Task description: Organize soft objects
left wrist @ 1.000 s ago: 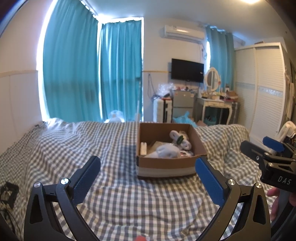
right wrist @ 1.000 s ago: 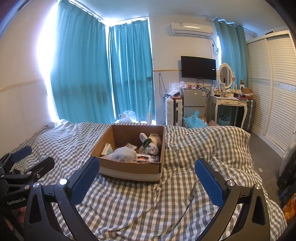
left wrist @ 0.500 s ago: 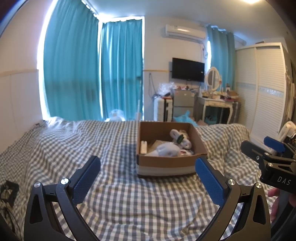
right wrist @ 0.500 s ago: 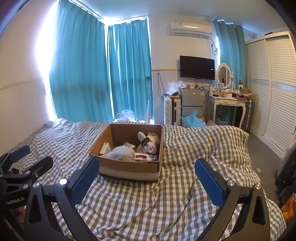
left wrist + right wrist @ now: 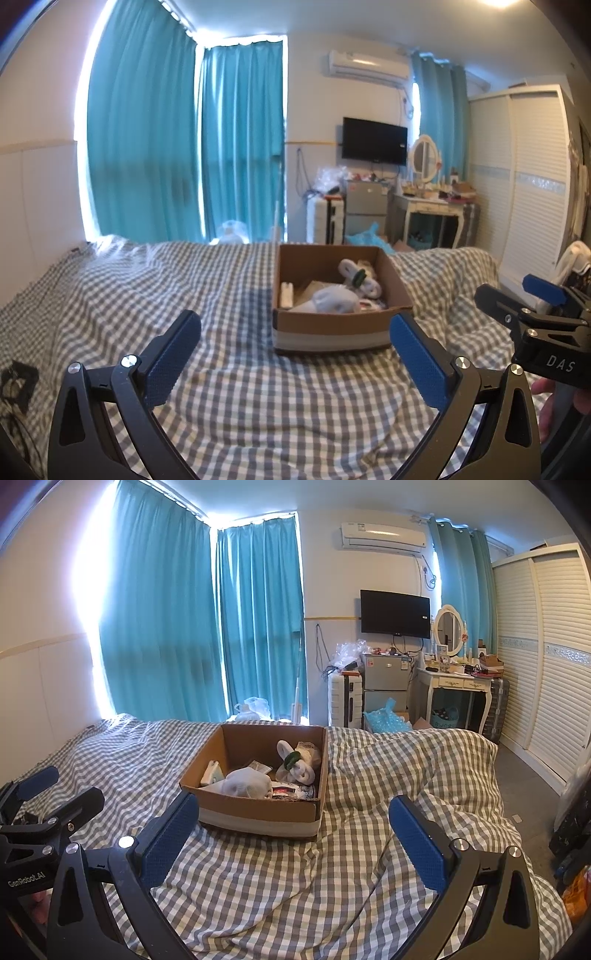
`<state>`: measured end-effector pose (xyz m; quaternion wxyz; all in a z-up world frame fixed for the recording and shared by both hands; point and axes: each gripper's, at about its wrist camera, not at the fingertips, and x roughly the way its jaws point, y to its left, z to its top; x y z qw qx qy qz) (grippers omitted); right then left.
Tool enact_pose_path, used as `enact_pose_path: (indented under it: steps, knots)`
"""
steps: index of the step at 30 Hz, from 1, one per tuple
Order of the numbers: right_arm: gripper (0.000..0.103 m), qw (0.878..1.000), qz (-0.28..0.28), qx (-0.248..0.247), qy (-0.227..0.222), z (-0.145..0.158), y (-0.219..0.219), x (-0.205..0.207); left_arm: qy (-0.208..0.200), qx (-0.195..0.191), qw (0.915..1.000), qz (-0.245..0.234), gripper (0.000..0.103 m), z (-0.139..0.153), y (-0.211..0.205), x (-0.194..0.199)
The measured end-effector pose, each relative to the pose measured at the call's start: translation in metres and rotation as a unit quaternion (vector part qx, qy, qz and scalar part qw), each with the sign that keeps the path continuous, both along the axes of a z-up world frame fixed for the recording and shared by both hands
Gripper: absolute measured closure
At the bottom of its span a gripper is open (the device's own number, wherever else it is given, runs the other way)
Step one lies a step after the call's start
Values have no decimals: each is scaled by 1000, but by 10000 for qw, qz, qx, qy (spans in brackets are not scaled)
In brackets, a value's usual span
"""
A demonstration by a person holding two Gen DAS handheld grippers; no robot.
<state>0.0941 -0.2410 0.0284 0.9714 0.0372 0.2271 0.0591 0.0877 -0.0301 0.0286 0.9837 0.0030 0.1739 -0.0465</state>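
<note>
The cardboard box sits on the checked bed cover, and a white plush toy and a white net bag lie inside the box. The left hand-held gripper and the right hand-held gripper hang wide apart and empty, just in front of the box. This could be the soft things all packed away or waiting to be taken out, and I cannot tell which.

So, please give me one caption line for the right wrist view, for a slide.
Open right hand-held gripper faces a cardboard box of soft items on a checked bed cover.

Open checked bedspread ahead of both grippers; only the cardboard box stands in the way, open-topped.
</note>
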Motion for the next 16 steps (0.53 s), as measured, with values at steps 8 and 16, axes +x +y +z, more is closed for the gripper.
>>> enact_pose_path:
  steps: [8, 16]
  knots:
    - [0, 10000, -1, 1, 0, -1, 0, -1, -37, 42, 10000, 23, 0, 0, 1, 0]
    - [0, 10000, -27, 14, -16, -1, -1, -2, -146, 123, 9997, 117, 0, 1, 3, -2]
